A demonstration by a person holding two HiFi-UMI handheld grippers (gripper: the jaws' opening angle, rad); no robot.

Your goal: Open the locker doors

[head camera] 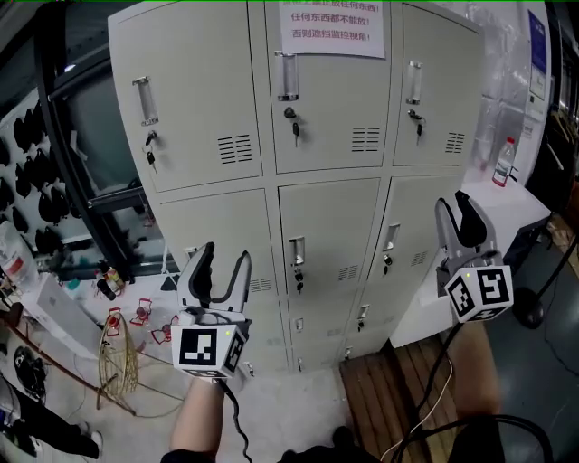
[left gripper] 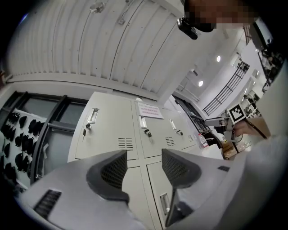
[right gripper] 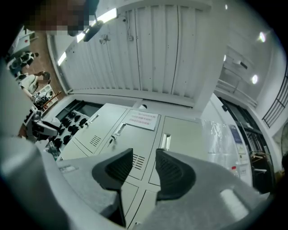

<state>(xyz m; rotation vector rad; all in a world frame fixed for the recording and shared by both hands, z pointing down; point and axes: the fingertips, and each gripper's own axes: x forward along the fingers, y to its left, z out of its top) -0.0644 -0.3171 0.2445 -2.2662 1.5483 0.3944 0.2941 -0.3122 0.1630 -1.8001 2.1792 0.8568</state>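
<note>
The left gripper (head camera: 226,258) and right gripper (head camera: 455,206) were held upright, each with jaws apart and nothing between them. Beyond, apart from both, stood the locker (head camera: 217,222), its doors (head camera: 330,90) all shut, keys (head camera: 295,131) in the locks.

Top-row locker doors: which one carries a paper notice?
The top middle door: a white notice with red print sits above its handle. Top left door and top right door carry none.
</note>
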